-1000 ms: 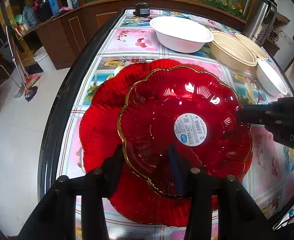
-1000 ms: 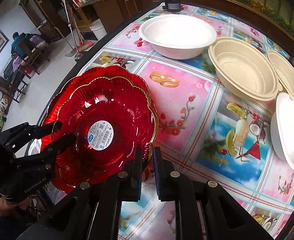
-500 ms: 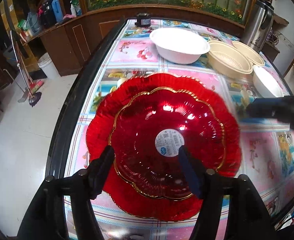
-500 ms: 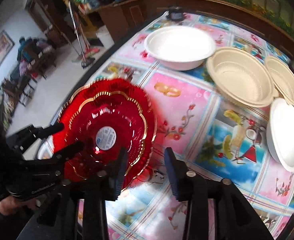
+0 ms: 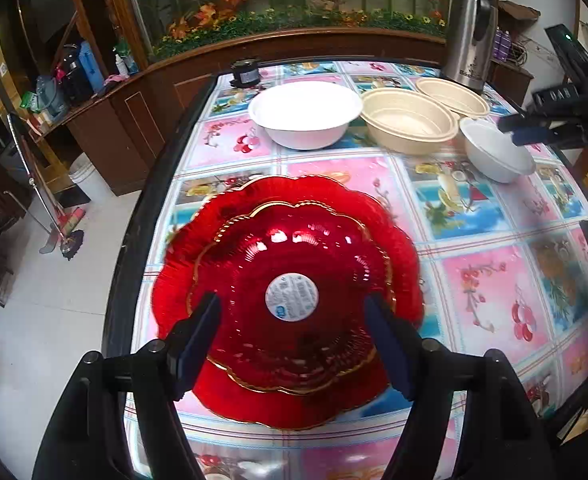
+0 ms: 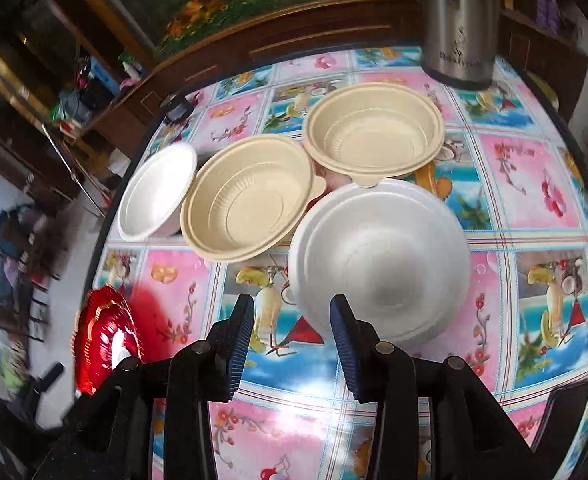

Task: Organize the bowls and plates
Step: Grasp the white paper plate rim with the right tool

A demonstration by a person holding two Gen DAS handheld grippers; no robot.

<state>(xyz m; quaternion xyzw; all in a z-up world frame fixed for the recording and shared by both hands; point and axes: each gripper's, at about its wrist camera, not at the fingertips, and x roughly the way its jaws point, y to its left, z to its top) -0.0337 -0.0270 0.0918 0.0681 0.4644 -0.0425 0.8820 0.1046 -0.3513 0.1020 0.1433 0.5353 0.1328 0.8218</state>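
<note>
A smaller red scalloped plate (image 5: 290, 296) with a gold rim and a round white label lies nested on a larger red plate (image 5: 198, 280), both in the lower middle of the left wrist view on the bench (image 5: 494, 280) with its picture-tile cloth. The left gripper (image 5: 294, 328) hangs over this stack with its jaws wide apart, having just been opening; nothing is between the pads.

In the upper part of that view stand four empty bowls: a large white bowl (image 5: 306, 114), two beige bowls (image 5: 408, 120) (image 5: 452, 96), and a small white bowl (image 5: 494, 152).

In the right wrist view the right gripper (image 6: 292, 336) is partly open and holds nothing, at the lower centre, with the small white bowl just above its right finger. A steel kettle (image 6: 460, 20) stands at upper right.
</note>
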